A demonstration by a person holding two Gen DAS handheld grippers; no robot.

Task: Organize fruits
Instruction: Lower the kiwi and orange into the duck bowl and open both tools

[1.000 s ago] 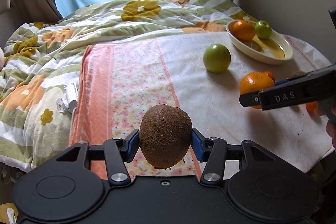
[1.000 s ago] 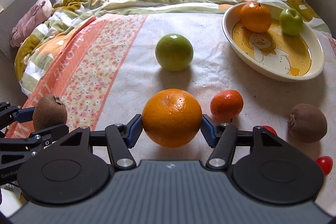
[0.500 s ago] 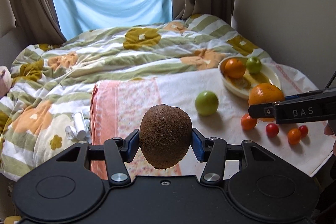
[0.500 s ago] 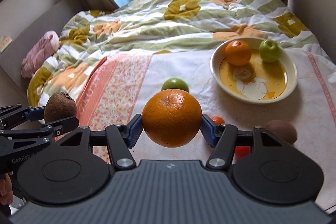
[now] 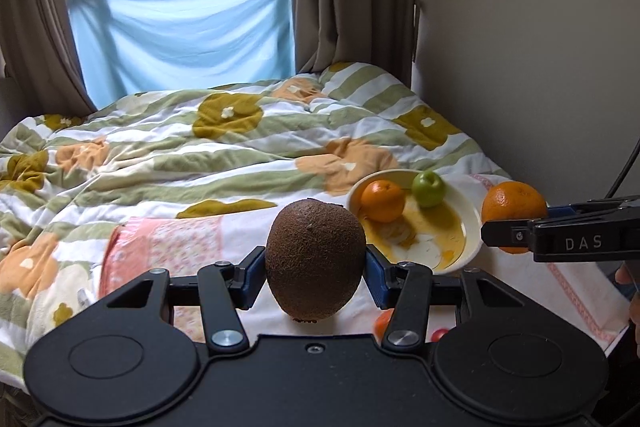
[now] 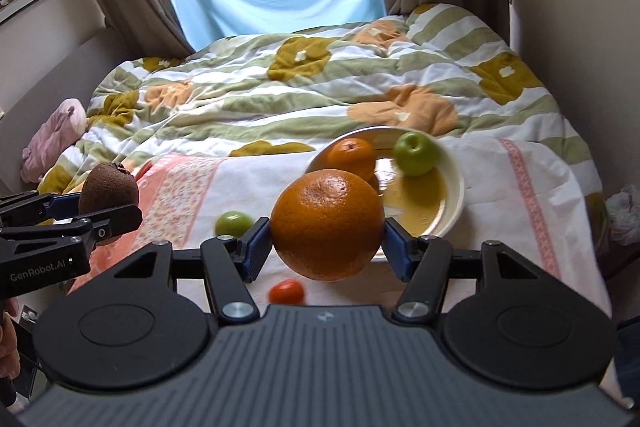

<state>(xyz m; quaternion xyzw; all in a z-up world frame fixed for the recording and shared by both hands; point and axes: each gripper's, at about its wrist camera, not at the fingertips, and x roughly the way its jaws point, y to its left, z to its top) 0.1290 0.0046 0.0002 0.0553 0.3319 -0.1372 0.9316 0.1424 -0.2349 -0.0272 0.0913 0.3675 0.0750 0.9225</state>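
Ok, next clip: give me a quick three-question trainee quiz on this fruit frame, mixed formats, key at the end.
1. True or false: the left gripper is shut on a kiwi.
2. What does the right gripper hold? A) green apple B) large orange C) tomato
3. Fill in: the bowl holds a smaller orange and a green ____.

Key: 1 true. 2 B, the large orange. 3 apple.
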